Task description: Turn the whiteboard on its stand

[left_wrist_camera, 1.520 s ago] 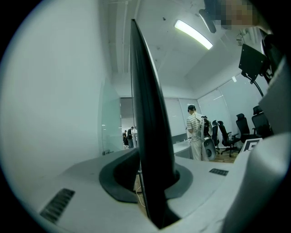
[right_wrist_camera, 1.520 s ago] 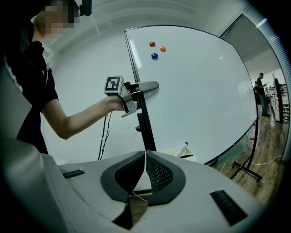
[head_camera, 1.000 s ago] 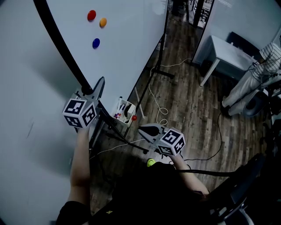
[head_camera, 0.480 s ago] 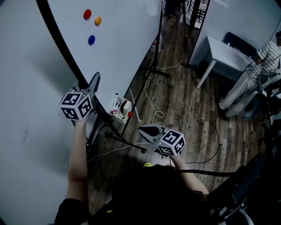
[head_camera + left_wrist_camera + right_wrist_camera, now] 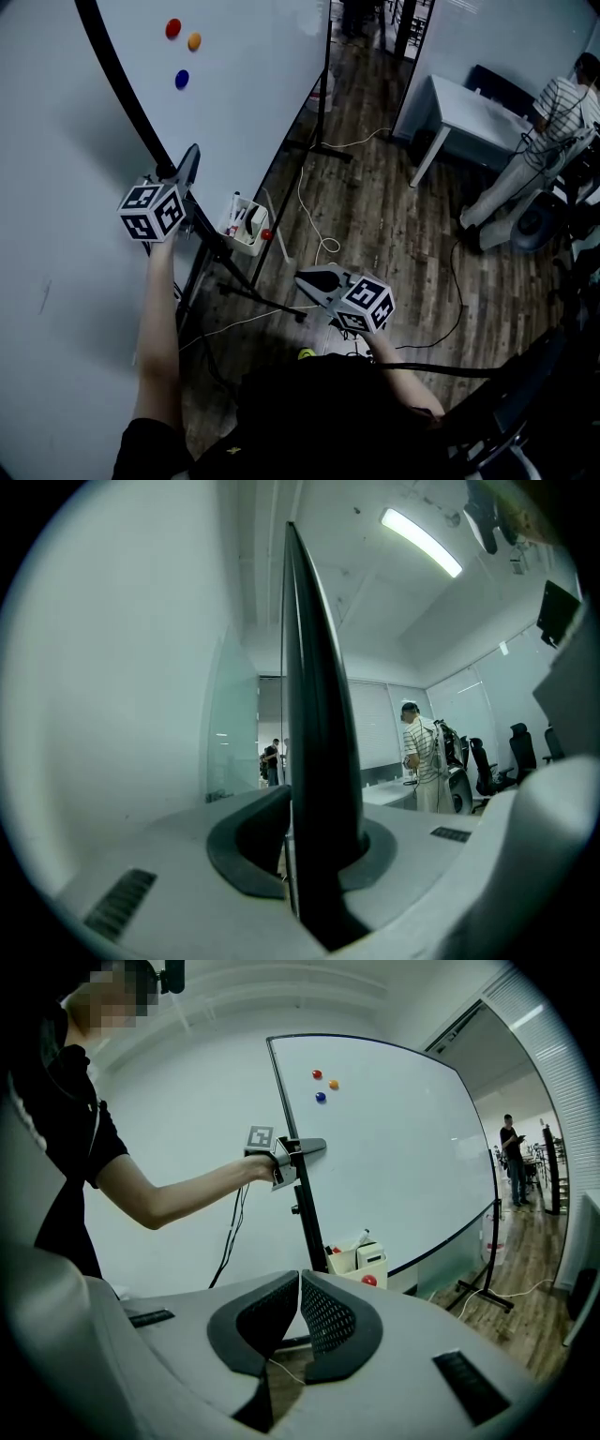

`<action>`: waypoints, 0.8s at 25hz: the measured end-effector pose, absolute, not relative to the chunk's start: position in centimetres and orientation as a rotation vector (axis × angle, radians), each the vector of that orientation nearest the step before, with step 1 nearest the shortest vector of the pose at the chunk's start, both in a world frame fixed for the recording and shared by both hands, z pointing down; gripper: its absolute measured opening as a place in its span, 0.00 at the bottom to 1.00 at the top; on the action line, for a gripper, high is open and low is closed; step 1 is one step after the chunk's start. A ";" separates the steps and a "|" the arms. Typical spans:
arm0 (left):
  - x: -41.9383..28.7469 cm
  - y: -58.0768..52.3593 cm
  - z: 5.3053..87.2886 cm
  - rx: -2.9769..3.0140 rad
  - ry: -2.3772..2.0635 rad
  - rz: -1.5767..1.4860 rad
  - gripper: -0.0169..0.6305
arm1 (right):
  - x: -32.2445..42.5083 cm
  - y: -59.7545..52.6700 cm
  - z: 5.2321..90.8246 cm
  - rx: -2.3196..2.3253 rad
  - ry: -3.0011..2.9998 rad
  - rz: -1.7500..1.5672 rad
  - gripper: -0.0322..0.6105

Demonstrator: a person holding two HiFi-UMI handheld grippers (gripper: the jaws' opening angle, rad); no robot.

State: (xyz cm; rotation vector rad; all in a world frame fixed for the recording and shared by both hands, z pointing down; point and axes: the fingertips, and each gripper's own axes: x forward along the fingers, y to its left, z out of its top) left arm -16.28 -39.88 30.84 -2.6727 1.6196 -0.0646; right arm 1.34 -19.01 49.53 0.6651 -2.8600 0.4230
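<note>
Edgewise, whiteboard (image 5: 253, 94) between jaws of left hand-held gripper (image 5: 189, 159).

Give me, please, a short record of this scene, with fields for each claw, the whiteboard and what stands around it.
left claw: closed on the black frame of the whiteboard
right claw: closed, empty, held low over the wood floor, away from the board
whiteboard: upright on its stand
magnets: red, orange, blue, on the board's face
tray: below the board, holding markers
background: white table; person in a striped shirt beside it
</note>
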 end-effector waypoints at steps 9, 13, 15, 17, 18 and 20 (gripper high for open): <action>-16.6 -39.9 31.1 -2.671 1.627 -0.039 0.13 | 1.8 -18.6 49.8 0.638 -2.874 0.424 0.09; -16.5 -39.7 30.9 -2.658 1.631 -0.056 0.13 | 2.0 -18.4 49.7 0.622 -2.881 0.424 0.09; -16.4 -39.7 30.9 -2.661 1.635 -0.065 0.13 | 2.1 -18.5 49.7 0.623 -2.887 0.428 0.09; -16.4 -39.7 30.7 -2.670 1.634 -0.066 0.13 | 2.2 -18.7 49.7 0.626 -2.892 0.434 0.09; -16.3 -39.8 30.6 -2.675 1.632 -0.064 0.13 | 2.4 -18.8 49.8 0.630 -2.892 0.440 0.09; -16.3 -39.8 30.6 -2.679 1.630 -0.061 0.13 | 3.0 -19.0 50.2 0.647 -2.889 0.459 0.09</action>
